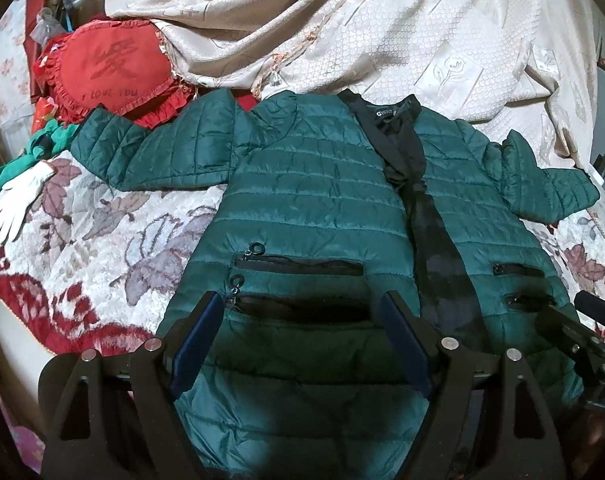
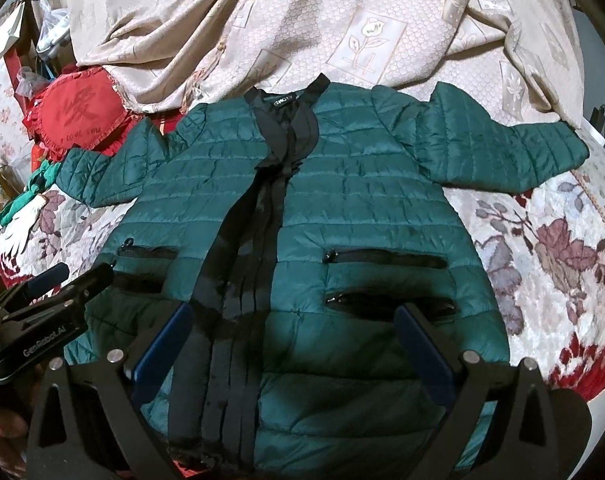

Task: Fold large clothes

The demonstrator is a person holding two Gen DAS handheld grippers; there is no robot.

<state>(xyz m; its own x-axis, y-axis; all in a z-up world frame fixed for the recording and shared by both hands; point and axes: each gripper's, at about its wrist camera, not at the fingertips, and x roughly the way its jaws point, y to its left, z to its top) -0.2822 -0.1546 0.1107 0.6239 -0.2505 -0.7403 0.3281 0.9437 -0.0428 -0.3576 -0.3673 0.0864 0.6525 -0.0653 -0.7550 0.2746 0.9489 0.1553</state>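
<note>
Bedspread [image 1: 82, 248], plush with a leaf-and-flower print in grey, cream and red, fills your working surface; a cream embossed cover [image 1: 342, 32] lies bunched in heavy folds along the far side. Spread flat on the bedspread, front up, collar away from you, is the green quilted jacket [image 1: 310, 200]: shiny fabric stitched in horizontal channels, a black placket and collar down the middle, both sleeves stretched out to the sides, two black zip pockets on each front panel.

Your left gripper [image 1: 300, 340] hangs over the lower front panel on its side, fingers spread wide, blue pads facing each other, nothing between them. Your right gripper [image 2: 298, 352] hangs over the placket and the other panel, likewise wide apart and holding nothing. Whether any fingertip touches the fabric, you cannot tell from either wrist view.

Off to the left of the jacket: a red heart-shaped cushion [image 1: 114, 76] with a frilled edge, and nearer, a white knit glove [image 1: 18, 204] lying flat on the bedspread.
</note>
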